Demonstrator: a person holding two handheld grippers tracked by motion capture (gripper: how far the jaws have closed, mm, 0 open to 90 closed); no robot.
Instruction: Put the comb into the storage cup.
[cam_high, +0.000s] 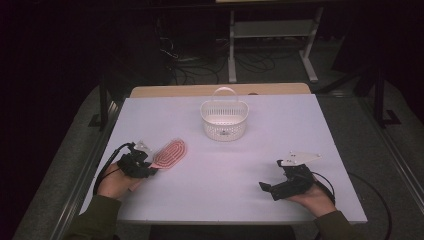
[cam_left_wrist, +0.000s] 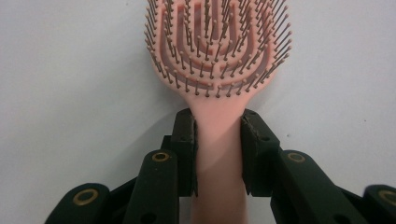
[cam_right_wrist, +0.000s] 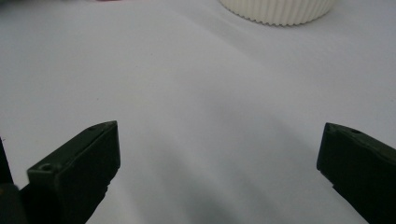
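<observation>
A pink hairbrush (cam_high: 170, 153) lies bristles-up on the white table (cam_high: 220, 170) at the left. My left gripper (cam_high: 148, 167) is shut on its handle; in the left gripper view the handle (cam_left_wrist: 218, 140) sits squeezed between the two black pads (cam_left_wrist: 184, 140), with the bristled head (cam_left_wrist: 217, 42) pointing away. A white slatted basket (cam_high: 224, 120) with a looped handle stands at the table's middle back. Near the front right my right gripper (cam_high: 265, 187) rests open, jaws wide apart over bare table (cam_right_wrist: 219, 154), with the basket's base (cam_right_wrist: 280, 11) ahead of it.
A wooden tabletop edge (cam_high: 220, 90) runs behind the white surface. Beyond it are cables and a white frame's legs (cam_high: 232, 55) on a dark floor. Bare white surface stretches between the two grippers.
</observation>
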